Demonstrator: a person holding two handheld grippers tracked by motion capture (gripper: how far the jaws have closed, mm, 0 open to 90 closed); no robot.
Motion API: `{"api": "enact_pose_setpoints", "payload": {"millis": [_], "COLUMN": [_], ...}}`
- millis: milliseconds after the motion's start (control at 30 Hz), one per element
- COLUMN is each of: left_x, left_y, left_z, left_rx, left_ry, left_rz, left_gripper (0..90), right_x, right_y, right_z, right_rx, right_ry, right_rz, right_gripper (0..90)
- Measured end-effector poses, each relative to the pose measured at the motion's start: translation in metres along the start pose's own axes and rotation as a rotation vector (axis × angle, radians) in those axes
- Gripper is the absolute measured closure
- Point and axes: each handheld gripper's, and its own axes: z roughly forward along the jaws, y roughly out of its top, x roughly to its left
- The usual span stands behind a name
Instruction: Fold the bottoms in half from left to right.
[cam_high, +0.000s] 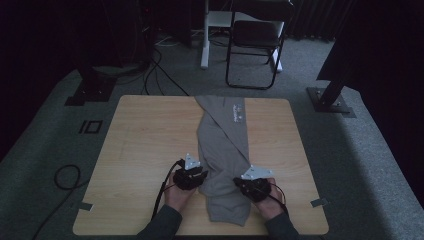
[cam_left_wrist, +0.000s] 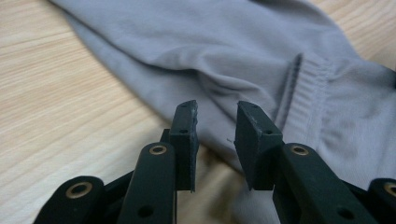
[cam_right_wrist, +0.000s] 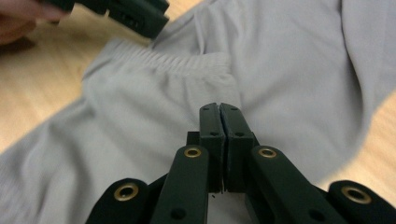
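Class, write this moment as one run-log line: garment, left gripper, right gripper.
garment: grey garment lying lengthwise on wooden table | left gripper: open at its edge | right gripper: shut, nothing visibly held, over the cloth

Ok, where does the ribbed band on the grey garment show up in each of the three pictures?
High view: too small to make out on the grey garment.
Left gripper view: ribbed band, upper right, beyond the jaws.
Right gripper view: ribbed band, upper left, above the shut jaws.
Shared landmark: wooden table.

We see a plain grey garment (cam_high: 222, 150) on a light wood table (cam_high: 145, 145) with thin brown lines, and two black grippers (cam_high: 189, 177).
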Motion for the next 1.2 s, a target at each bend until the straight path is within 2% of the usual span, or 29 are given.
{"api": "enact_pose_setpoints", "payload": {"millis": [33,67,100,233,333,400,433,533,633,767,867,900,1000,1100,1133,1200], "left_x": [0.000,-0.006,-0.008,-0.012,-0.014,-0.016,-0.018,-0.023,-0.026,-0.031,-0.034,-0.035,-0.035,-0.035,-0.035,-0.039], "left_y": [0.000,-0.001,-0.002,-0.005,-0.007,-0.007,-0.008,-0.007,-0.007,-0.009,-0.010,-0.011,-0.013,-0.014,-0.014,-0.014], "left_z": [0.000,0.000,0.000,-0.001,-0.002,-0.002,-0.003,-0.005,-0.004,-0.002,0.000,0.002,0.004,-0.003,-0.006,-0.013], "left_rx": [0.000,0.004,0.008,0.015,0.019,0.021,0.021,0.016,0.017,0.020,0.036,0.047,0.061,0.044,0.039,0.030], "left_ry": [0.000,-0.008,-0.013,-0.023,-0.028,-0.037,-0.043,-0.067,-0.098,-0.134,-0.145,-0.144,-0.143,-0.156,-0.174,-0.192], "left_rz": [0.000,0.013,0.019,0.030,0.028,0.028,0.029,0.034,0.028,0.020,0.032,0.035,0.025,0.016,0.009,0.020], "left_gripper": [69.4,69.4,69.3,69.2,69.1,69.0,68.9,68.8,67.2,65.2,61.7,60.6,61.3,76.9,83.3,88.3], "right_x": [0.000,0.001,0.002,0.005,0.007,0.005,0.003,-0.005,-0.014,-0.026,-0.027,-0.026,-0.024,-0.024,-0.024,-0.022], "right_y": [0.000,-0.004,-0.016,-0.033,-0.041,-0.043,-0.043,-0.038,-0.028,-0.019,-0.016,-0.016,-0.018,-0.019,-0.019,-0.019], "right_z": [0.000,-0.003,-0.012,-0.021,-0.024,-0.025,-0.025,-0.023,-0.014,0.007,0.014,0.015,0.015,0.007,0.003,-0.006], "right_rx": [0.000,0.002,0.011,0.047,0.080,0.079,0.070,0.041,0.029,0.041,0.065,0.072,0.079,0.059,0.047,0.014], "right_ry": [0.000,-0.002,0.015,0.023,0.017,0.018,0.019,0.022,0.033,0.078,0.097,0.105,0.121,0.113,0.117,0.129], "right_rz": [0.000,0.001,0.007,0.012,0.001,0.013,0.026,0.069,0.090,0.147,0.153,0.157,0.155,0.156,0.155,0.140], "right_gripper": [89.0,89.0,89.0,88.8,88.3,84.7,78.9,69.7,62.9,55.8,53.7,53.9,64.6,78.7,79.9,80.6]}}
